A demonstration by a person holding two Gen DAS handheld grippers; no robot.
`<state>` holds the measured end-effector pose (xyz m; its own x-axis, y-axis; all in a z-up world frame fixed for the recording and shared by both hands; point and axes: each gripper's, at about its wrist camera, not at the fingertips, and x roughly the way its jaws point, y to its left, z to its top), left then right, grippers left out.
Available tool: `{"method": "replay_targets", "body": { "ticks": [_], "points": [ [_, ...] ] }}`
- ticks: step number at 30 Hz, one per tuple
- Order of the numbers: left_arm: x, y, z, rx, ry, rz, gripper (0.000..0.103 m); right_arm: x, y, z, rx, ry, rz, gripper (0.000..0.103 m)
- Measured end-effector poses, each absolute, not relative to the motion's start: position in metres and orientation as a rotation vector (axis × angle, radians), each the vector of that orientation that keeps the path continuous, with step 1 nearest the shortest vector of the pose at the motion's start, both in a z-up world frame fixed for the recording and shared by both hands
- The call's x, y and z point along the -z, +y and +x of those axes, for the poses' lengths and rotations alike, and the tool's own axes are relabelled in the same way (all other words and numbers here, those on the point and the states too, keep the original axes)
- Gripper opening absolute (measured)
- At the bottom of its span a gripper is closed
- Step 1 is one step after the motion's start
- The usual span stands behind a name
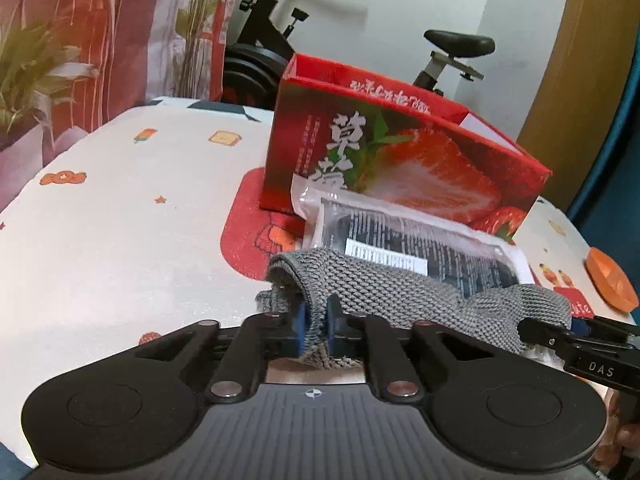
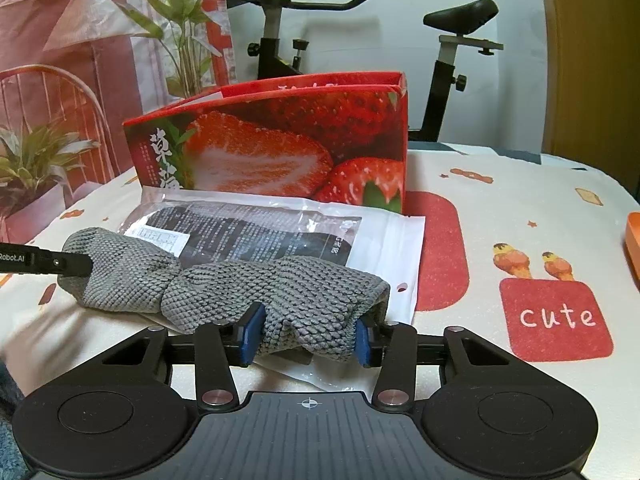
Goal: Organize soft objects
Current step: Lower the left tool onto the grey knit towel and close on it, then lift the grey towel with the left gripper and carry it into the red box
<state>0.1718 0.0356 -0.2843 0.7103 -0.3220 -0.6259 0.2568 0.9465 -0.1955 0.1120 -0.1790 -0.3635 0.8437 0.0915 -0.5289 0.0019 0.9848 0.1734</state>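
Observation:
A grey knitted cloth [image 1: 400, 292] lies rolled across the table, held at both ends. My left gripper [image 1: 316, 326] is shut on its left end; that gripper's tip shows in the right wrist view [image 2: 72, 265]. My right gripper [image 2: 306, 336] is shut on the cloth's right end [image 2: 280, 292], its blue pads pressing a thick bunch; it shows at the right of the left wrist view [image 1: 544, 334]. Under the cloth lies a clear plastic packet [image 2: 256, 232] with dark contents, also in the left wrist view [image 1: 420, 240]. A red open-topped strawberry box [image 1: 400, 152] [image 2: 280, 140] stands behind.
The table has a white printed cloth [image 1: 120, 220] with red patches [image 2: 556, 316]. An orange dish [image 1: 610, 280] sits at the right edge. An exercise bike [image 2: 448, 52], potted plants [image 2: 32, 160] and a curtain stand behind the table.

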Motion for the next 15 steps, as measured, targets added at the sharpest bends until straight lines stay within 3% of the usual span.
{"method": "replay_targets", "body": {
  "ticks": [6, 15],
  "points": [
    [0.275, 0.037, 0.163, 0.318, 0.661, -0.090, 0.008, 0.353, -0.182, 0.106, -0.057, 0.538, 0.188, 0.032],
    [0.258, 0.043, 0.156, 0.299, 0.590, -0.103, 0.008, 0.338, -0.182, 0.097, -0.088, 0.483, 0.204, 0.030]
  ]
}}
